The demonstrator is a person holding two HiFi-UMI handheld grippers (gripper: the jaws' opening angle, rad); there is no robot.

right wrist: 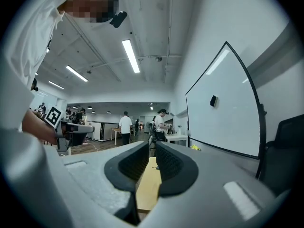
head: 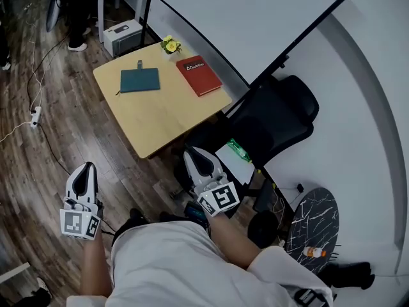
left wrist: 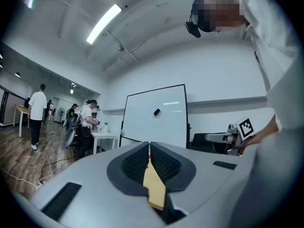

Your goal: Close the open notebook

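The person stands back from a small wooden table, holding both tools low, in front of the body and pointing towards it. The left gripper is over the plank floor, well short of the table's near corner; its jaws are pressed together with nothing between them. The right gripper is just off the table's near edge, next to a black office chair; its jaws are all but together, only a slit showing between the pads, and it grips nothing.

Two notebooks lie flat on the far half of the table, apart from each other: a teal notebook to the left and a red notebook to the right. Both show their covers and look shut from here. A small yellow thing sits at the far corner just beyond the red one. A whiteboard stands behind the table, and a white box is on the floor past it
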